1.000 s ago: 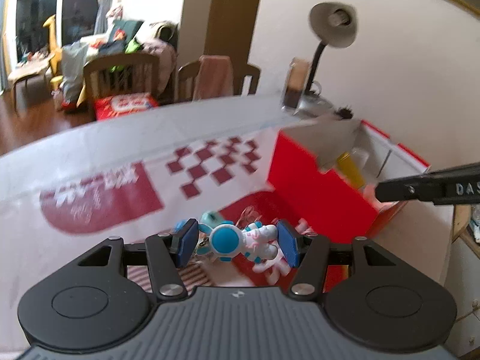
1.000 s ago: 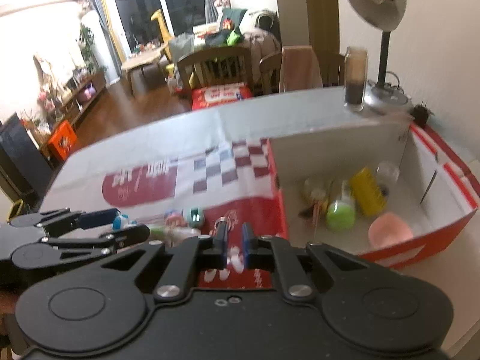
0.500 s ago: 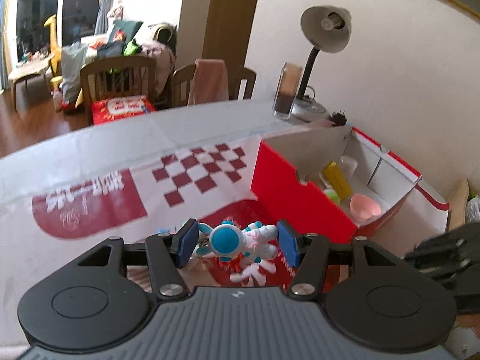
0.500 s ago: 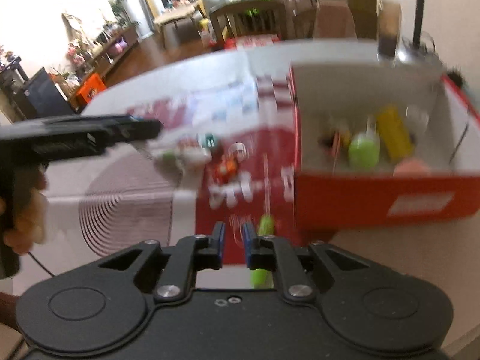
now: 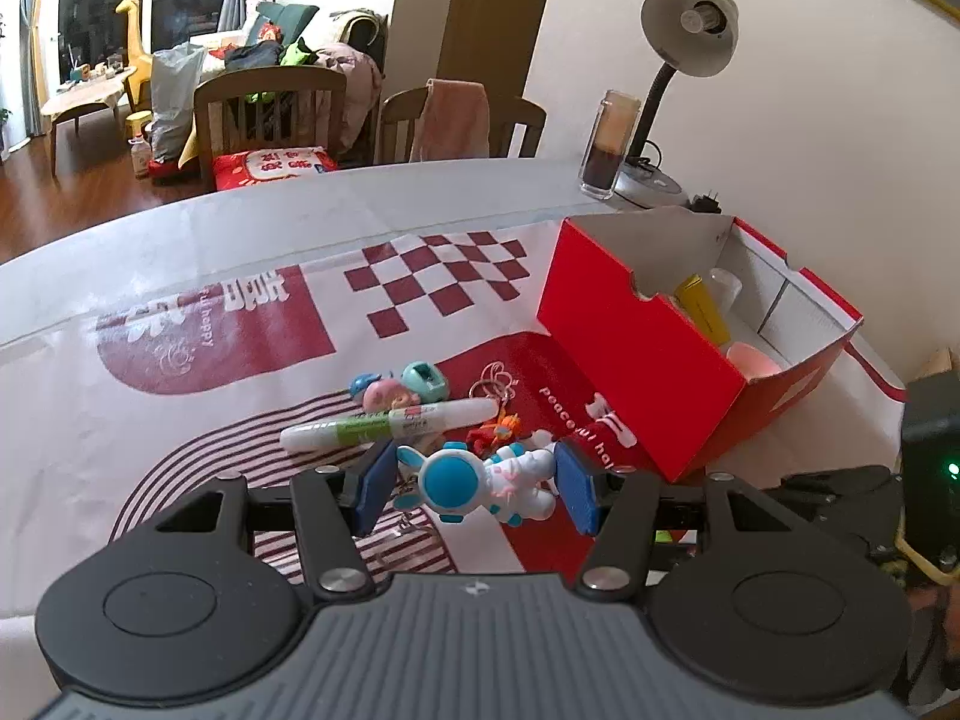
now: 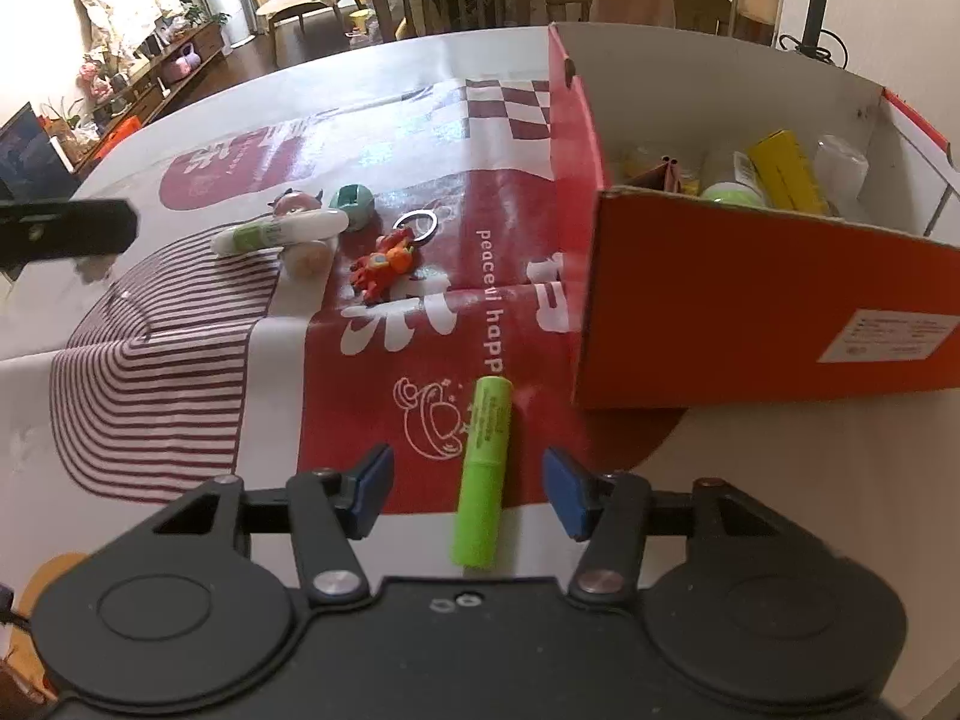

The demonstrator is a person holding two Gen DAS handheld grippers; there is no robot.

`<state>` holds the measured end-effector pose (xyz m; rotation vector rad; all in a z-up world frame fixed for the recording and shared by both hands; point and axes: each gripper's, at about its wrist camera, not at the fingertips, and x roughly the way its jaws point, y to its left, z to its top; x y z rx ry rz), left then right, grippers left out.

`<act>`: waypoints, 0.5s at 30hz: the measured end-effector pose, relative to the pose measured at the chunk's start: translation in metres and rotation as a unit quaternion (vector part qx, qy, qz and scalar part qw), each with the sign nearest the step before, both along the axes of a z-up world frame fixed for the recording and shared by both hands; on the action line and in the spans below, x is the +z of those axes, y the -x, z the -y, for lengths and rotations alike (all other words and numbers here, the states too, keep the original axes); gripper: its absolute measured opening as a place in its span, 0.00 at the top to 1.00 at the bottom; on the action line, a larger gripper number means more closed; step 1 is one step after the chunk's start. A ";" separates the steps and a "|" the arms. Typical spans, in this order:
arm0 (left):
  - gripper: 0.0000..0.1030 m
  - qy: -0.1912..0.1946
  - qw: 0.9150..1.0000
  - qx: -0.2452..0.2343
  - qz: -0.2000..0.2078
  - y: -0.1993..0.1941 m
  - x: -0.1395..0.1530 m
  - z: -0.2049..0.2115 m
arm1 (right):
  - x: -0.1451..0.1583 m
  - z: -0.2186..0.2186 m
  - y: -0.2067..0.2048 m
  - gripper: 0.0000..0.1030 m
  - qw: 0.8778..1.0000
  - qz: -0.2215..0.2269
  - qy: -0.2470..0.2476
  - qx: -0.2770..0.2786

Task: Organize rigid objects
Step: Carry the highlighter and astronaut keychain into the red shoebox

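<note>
So up close, the left claw (image 5: 474, 489) has its blue pads on either side of the little blue-and-white astronaut figure (image 5: 486, 480); pads look to be touching head and feet, so I'd call it gripped, lifted clear of the mat. The right claw (image 6: 468, 495) is spread wide with the green tube (image 6: 485, 468) lying lengthwise between its fingers on the worktop (image 6: 750, 480); nothing's touching it yet.

What could go wrong: the astronaut is held end to end on rounded plastic, so it could pivot or pop out if the hold is light; the tube is round and points along the fingers, so a lopsided close might roll it or shove it sideways. Both claws are also working the same corner, so they could bump each other heading for the box.

Further out, on the printed mat, sit the white-and-green marker (image 5: 390, 423), the red-orange keychain figure (image 6: 384, 264) with its ring, and a few small round toys; all still loose. Beyond and to the right is the red box (image 6: 750, 300), open-topped with several items already inside; its near wall stands tall, so anything going in has to clear that rim first. Open room is mostly left of the box and above it; the tube lies just beside the box's near corner, which is tight.
</note>
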<state>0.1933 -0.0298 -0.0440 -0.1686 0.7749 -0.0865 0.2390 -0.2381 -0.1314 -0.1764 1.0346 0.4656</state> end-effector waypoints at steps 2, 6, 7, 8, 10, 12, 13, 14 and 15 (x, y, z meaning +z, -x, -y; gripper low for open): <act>0.45 0.001 1.000 0.001 -0.001 0.002 -0.001 -0.001 | -0.004 -0.003 -0.002 0.47 1.000 0.000 0.004 -0.003; 0.45 0.003 1.000 0.003 -0.001 0.005 -0.003 -0.005 | -0.010 -0.008 -0.002 0.56 1.000 0.003 0.021 -0.014; 0.45 0.004 1.000 0.004 -0.001 0.006 -0.003 -0.006 | -0.012 -0.009 -0.002 0.59 1.000 0.002 0.023 -0.016; 0.45 0.004 1.000 0.003 -0.001 0.006 -0.004 -0.006 | -0.014 -0.011 -0.002 0.62 0.999 0.001 0.027 -0.017; 0.45 0.004 1.000 0.002 -0.002 0.007 -0.004 -0.006 | -0.017 -0.014 0.000 0.67 0.999 0.007 0.044 -0.016; 0.45 0.006 1.000 0.001 -0.002 0.006 -0.004 -0.005 | -0.017 -0.014 0.000 0.73 0.998 0.011 0.051 -0.018; 0.45 0.005 1.000 -0.001 -0.002 0.006 -0.004 -0.004 | -0.017 -0.012 -0.001 0.76 0.998 0.011 0.051 -0.021; 0.45 0.005 1.000 -0.002 -0.002 0.006 -0.005 -0.003 | -0.017 -0.011 -0.002 0.79 0.998 0.010 0.050 -0.025; 0.45 0.004 1.000 -0.004 -0.002 0.006 -0.005 -0.002 | -0.017 -0.010 -0.003 0.80 0.998 0.009 0.050 -0.026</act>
